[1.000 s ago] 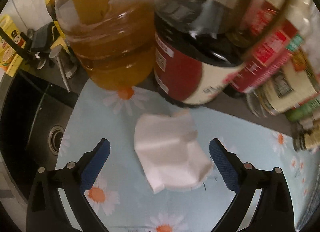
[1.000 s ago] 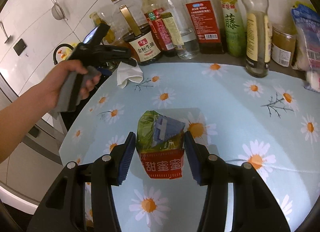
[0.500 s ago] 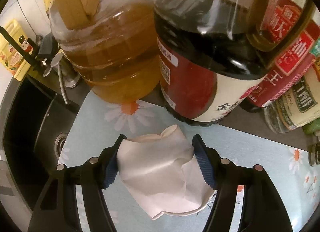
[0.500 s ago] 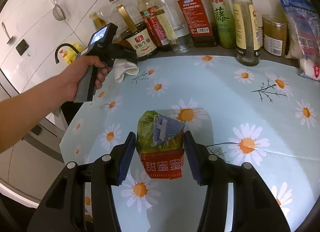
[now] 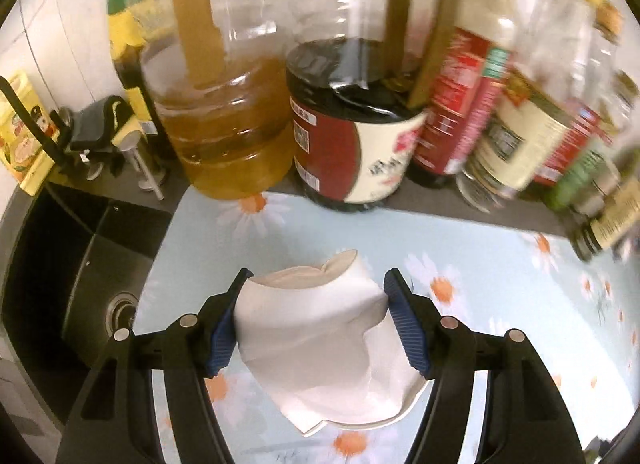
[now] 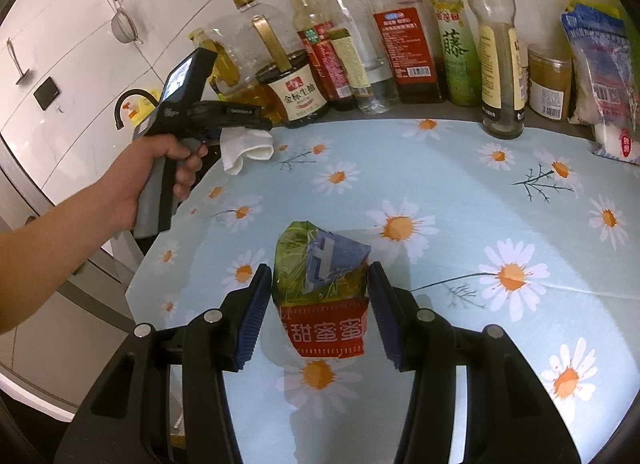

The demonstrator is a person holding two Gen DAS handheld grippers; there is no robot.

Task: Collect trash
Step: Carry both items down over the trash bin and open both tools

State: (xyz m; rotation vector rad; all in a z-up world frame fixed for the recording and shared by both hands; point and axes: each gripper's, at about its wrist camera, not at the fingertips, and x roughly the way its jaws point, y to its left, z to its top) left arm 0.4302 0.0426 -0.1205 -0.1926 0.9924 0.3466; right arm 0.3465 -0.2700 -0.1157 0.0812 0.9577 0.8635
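Observation:
My left gripper (image 5: 316, 320) is shut on a crumpled white tissue (image 5: 320, 344), its blue pads pressing both sides, and the tissue hangs clear above the daisy-print tablecloth (image 5: 500, 284). From the right wrist view the same tissue (image 6: 246, 146) dangles from the left gripper (image 6: 256, 132), which a hand (image 6: 160, 168) holds near the table's far left corner. My right gripper (image 6: 320, 304) is shut on a green and red snack wrapper (image 6: 320, 296), held above the tablecloth (image 6: 460, 192).
A row of oil, soy sauce and vinegar bottles (image 6: 408, 40) lines the back of the counter, with a big oil jug (image 5: 224, 116) and a dark soy jar (image 5: 352, 136) close ahead of the left gripper. A black sink (image 5: 80, 272) lies to the left. Packets (image 6: 600, 76) stand at the back right.
The left gripper closed on the tissue, then lifted it off the cloth and drew back from the jugs. The right gripper kept its hold on the wrapper throughout.

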